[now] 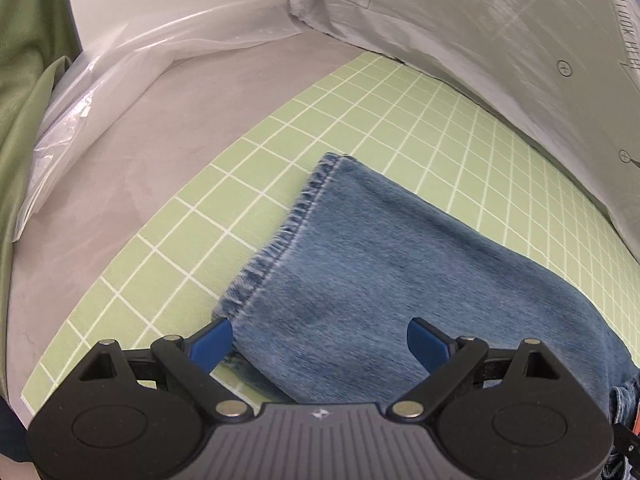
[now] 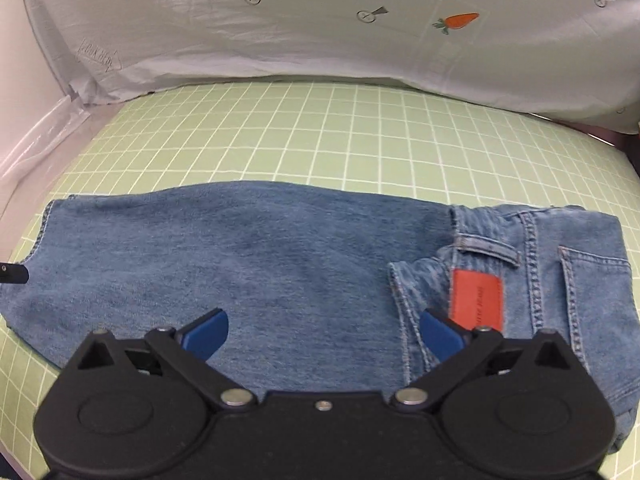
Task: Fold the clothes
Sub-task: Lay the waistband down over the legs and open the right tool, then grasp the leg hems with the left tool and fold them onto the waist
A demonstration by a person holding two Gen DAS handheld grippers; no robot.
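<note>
on the green grid mat (image 2: 320, 136) a pair of blue jeans (image 2: 248, 264) lies folded flat, its length running left to right across the right wrist view. the leg hem sits at the left end of that view, and the waistband end, with a belt loop (image 2: 486, 249), a back pocket and an orange patch (image 2: 477, 299), lies at the right. the folded leg covers part of the waistband area, its edge stopping just beside the patch.

the right tongs (image 2: 324, 334) stand wide, blue pads apart and holding nothing, low over the near edge of the denim; one pad (image 2: 208, 332) shows over the plain leg fabric and the other is near the patch. whether the pads touch the cloth cannot be told.

the left tongs (image 1: 320, 344) are also spread wide and hold nothing, over the hem end of the jeans (image 1: 380, 272). the left pad (image 1: 212, 342) shows at the corner of the stitched hem (image 1: 288, 224), partly over the mat (image 1: 360, 112), and the right pad is over the denim.

the mat rests on a pale grey bench (image 1: 160, 128). along the far side of the mat lies a white sheet (image 2: 280, 32) printed with small marks and an orange carrot (image 2: 460, 21). crumpled clear plastic (image 1: 120, 64) lies on the bench to the left, and green cloth (image 1: 28, 80) shows at the far left edge of the left wrist view.
</note>
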